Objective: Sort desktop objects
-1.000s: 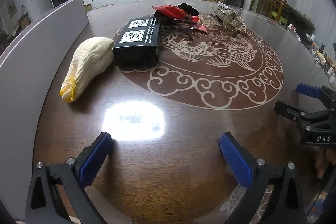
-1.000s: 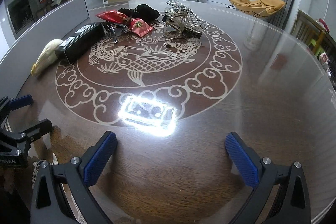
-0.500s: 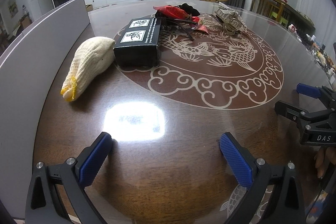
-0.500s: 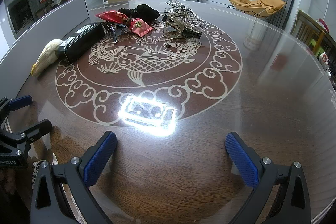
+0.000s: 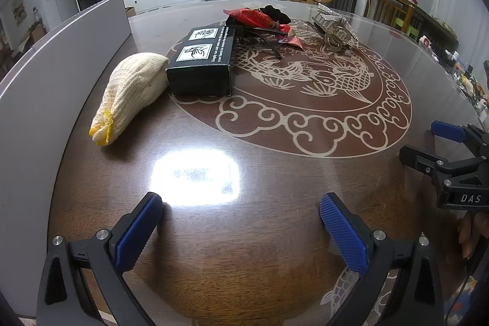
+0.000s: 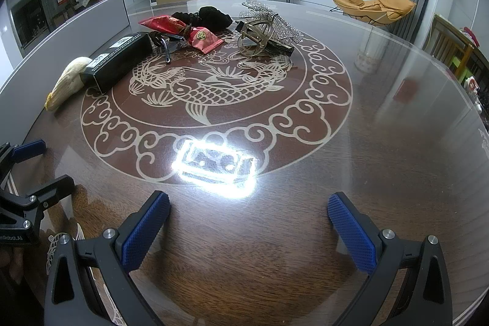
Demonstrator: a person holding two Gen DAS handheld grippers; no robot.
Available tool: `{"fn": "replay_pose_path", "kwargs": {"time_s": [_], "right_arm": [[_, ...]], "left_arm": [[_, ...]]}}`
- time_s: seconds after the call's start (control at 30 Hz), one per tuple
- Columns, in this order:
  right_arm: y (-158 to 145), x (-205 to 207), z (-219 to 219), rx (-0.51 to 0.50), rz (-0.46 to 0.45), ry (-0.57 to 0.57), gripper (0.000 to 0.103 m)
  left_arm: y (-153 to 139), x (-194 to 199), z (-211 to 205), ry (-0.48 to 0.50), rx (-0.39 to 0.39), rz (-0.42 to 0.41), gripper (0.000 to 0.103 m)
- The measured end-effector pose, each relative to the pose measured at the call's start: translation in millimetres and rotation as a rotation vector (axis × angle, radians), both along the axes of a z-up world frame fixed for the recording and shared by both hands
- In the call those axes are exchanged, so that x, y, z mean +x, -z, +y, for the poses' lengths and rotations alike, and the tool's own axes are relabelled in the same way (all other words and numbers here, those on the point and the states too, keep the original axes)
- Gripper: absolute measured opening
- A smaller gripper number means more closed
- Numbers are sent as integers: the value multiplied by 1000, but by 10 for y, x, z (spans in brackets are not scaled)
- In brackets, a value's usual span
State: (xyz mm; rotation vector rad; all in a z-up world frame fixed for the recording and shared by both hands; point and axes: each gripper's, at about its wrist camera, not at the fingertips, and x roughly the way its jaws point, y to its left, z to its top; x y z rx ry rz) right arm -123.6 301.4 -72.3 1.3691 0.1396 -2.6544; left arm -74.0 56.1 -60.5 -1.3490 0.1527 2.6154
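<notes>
On the round brown table lie a cream knitted glove (image 5: 131,93) (image 6: 67,81), a black box (image 5: 204,63) (image 6: 119,60), dark glasses (image 5: 262,38) (image 6: 165,45), a red packet (image 5: 256,17) (image 6: 183,28), a black cloth (image 5: 275,12) (image 6: 214,17), and a gold claw clip with a glittery bow (image 5: 334,26) (image 6: 262,29). My left gripper (image 5: 241,225) stands open near the table's front edge, well short of the glove. My right gripper (image 6: 249,222) is open too, over bare wood. Each gripper shows at the side of the other's view.
A grey panel (image 5: 55,60) stands along the table's left side. The table (image 6: 382,142) carries a fish and cloud pattern and a bright lamp glare. Beyond it are a TV cabinet and a yellow chair (image 6: 373,5). A hand (image 5: 470,231) holds the right gripper.
</notes>
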Motion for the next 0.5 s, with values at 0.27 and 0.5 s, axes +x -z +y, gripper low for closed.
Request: {"fn": "replay_pose_path", "kwargs": {"time_s": [0.27, 0.5], "right_arm": [[22, -508, -4, 3, -3, -39, 103], [15, -1594, 35, 6, 0, -10, 103]], "left_arm": [[-2, -3, -4, 2, 4, -1, 103], [-3, -9, -5, 3, 4, -1, 103]]}}
